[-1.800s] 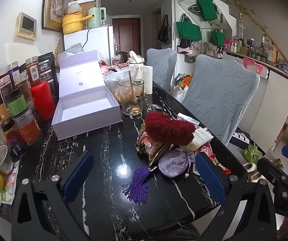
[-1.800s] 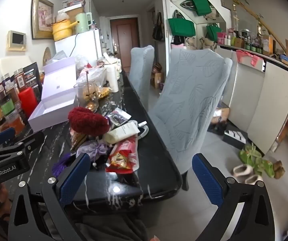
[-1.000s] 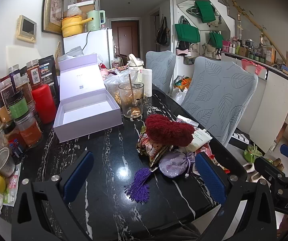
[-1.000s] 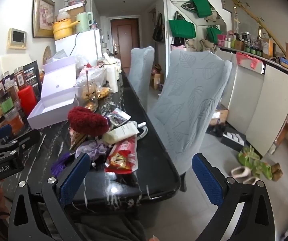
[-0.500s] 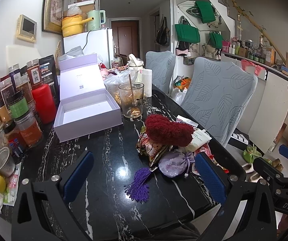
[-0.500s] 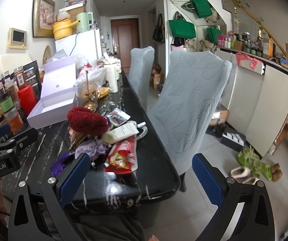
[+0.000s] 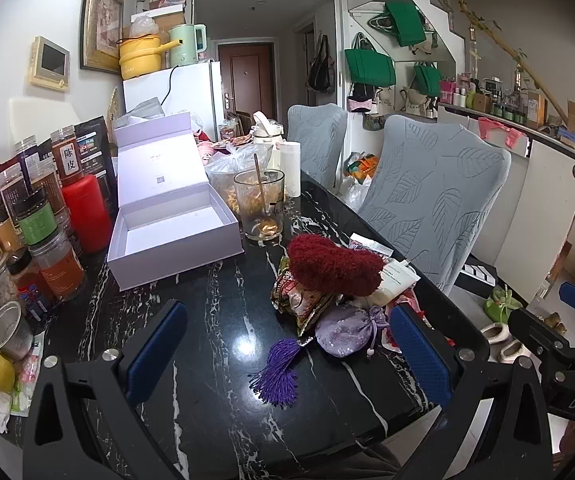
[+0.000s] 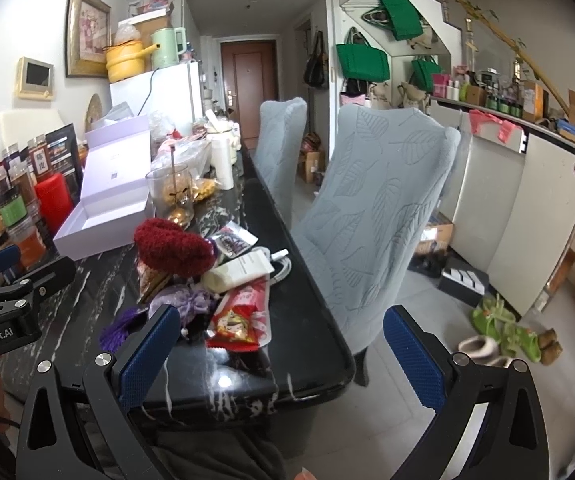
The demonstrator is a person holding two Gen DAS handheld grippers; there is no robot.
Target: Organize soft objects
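Black marble-veined tabletop runs from the near edge away toward a brown door at 12 o'clock, with jars crowding its left edge and two grey leaf-patterned chairs pushed against its right edge.

The left gripper hangs above the near end with both blue pads spread wide and nothing between them. Bare marble lies under it from 6 to 10 o'clock. At 1 o'clock from it sits the pile of soft things: a dark red fuzzy pouch on top of snack packets, a lilac drawstring sachet just beside them toward the camera, and a purple tassel trailing out at 6 o'clock from the sachet. An open lilac gift box, lid standing up, rests at 11 o'clock, apart from the pile, with a glass mug just beside its right wall.

The right gripper is likewise spread wide and grips nothing; it hangs over the table's near right corner, its right pad out above the floor. In its view the red pouch lies at 11 o'clock, the sachet near its left pad, and a red snack bag close to the rounded right edge. Slippers lie on the grey floor at 3 o'clock.
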